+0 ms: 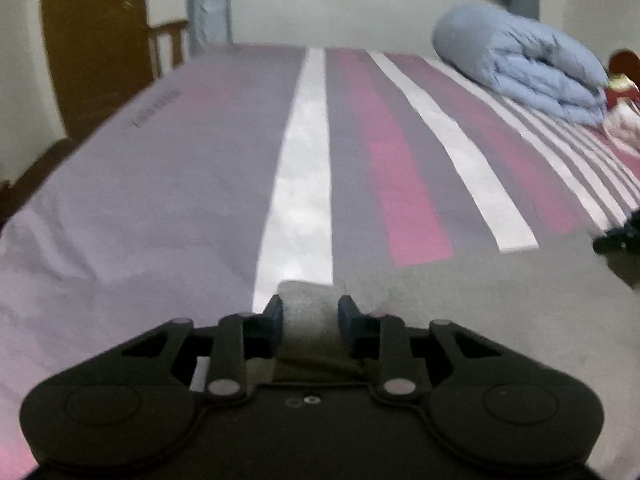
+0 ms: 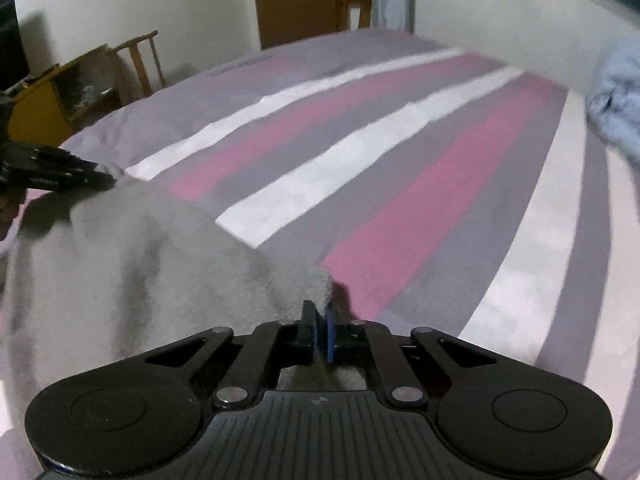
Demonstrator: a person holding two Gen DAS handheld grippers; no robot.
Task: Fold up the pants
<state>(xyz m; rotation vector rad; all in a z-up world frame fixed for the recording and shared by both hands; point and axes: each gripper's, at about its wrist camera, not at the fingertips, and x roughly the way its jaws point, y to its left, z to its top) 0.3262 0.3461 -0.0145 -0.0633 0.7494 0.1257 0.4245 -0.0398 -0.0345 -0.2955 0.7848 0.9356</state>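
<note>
Grey pants lie across the near end of the striped bed, spreading to the right in the left wrist view. My left gripper has a raised fold of the grey cloth filling the narrow gap between its blue pads, which press on it. In the right wrist view the pants spread to the left. There my right gripper is shut on a bunched corner of them. Each gripper also shows in the other's view: the right gripper at the right edge, the left gripper at the cloth's far left corner.
The bed sheet has grey, pink and white stripes. A folded blue quilt lies at the far right, with a red and white item beside it. A wooden door, a chair and a yellow cabinet stand beyond the bed's left side.
</note>
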